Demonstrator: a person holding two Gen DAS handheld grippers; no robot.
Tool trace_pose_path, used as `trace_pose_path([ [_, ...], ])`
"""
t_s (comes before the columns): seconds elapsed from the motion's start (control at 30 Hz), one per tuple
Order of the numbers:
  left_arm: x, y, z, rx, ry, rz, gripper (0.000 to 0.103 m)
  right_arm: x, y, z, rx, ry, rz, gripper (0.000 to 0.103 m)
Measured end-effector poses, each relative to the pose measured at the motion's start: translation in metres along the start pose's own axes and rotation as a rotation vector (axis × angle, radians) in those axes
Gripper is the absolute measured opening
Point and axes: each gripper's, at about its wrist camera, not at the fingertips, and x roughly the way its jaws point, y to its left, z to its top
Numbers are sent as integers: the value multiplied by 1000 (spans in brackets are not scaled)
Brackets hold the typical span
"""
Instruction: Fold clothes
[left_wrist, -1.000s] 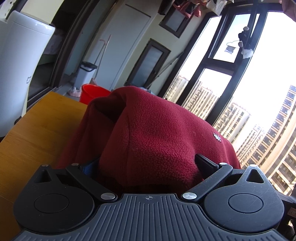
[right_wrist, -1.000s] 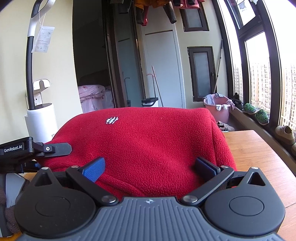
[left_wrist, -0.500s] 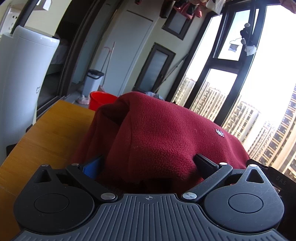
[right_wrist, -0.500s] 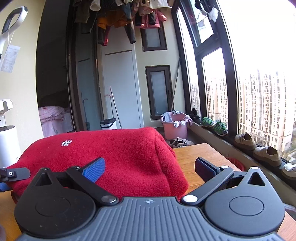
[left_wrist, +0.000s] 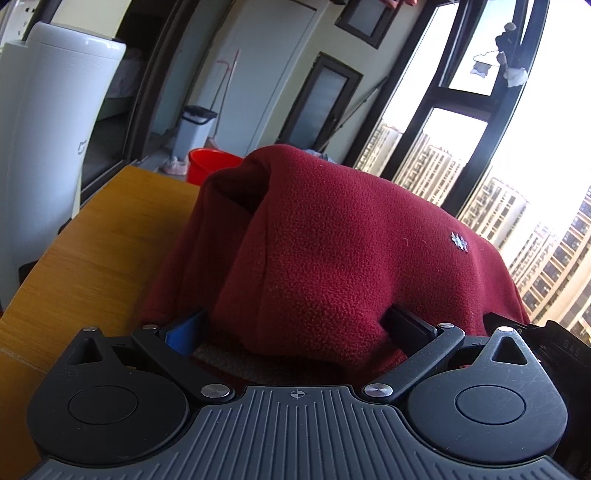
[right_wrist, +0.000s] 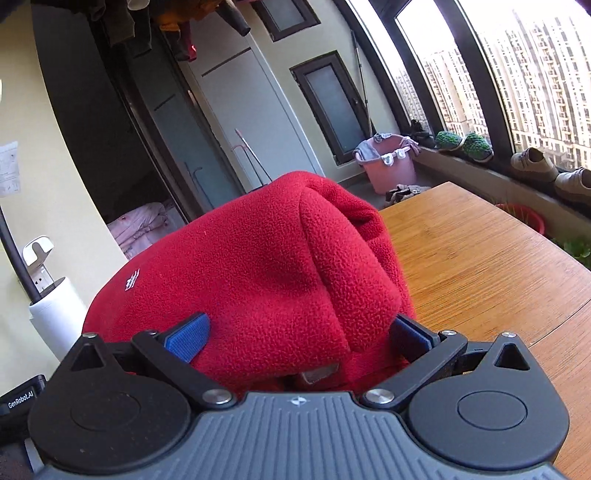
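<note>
A red fleece garment (left_wrist: 351, 240) lies bunched in a thick folded bundle on the wooden table (left_wrist: 92, 258), a small white logo on top. My left gripper (left_wrist: 295, 328) stands open at the bundle's left end, fleece filling the gap and draping over both fingers. In the right wrist view the same fleece (right_wrist: 258, 266) fills the gap of my right gripper (right_wrist: 299, 332), which is open at the bundle's right end. The blue pad (right_wrist: 188, 338) shows on its left finger. Each gripper's body peeks into the other's view at the frame edge.
A white cylindrical appliance (left_wrist: 48, 140) stands off the table's left edge. A red bucket (left_wrist: 210, 164) and a pink basket (right_wrist: 388, 162) sit on the floor beyond. Bare table (right_wrist: 480, 258) stretches right toward the window sill with shoes (right_wrist: 535, 166).
My right gripper swung away from the fleece, then came back so the bundle's right end now sits between its fingers. The left gripper barely moved.
</note>
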Motion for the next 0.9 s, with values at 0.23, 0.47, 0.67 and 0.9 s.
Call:
trace_pose_path([
  [0.23, -43, 23, 29, -174, -221, -156, 103, 5, -6, 1, 45, 34, 23, 103],
  [0.47, 24, 21, 50, -175, 14, -134, 89, 5, -8, 0, 60, 33, 33, 103],
  [0.67, 23, 33, 29, -269, 14, -180, 78, 3, -10, -1, 73, 30, 39, 103],
  [0.9, -22, 4, 59, -128, -117, -272, 60, 2, -12, -1, 94, 23, 49, 103],
])
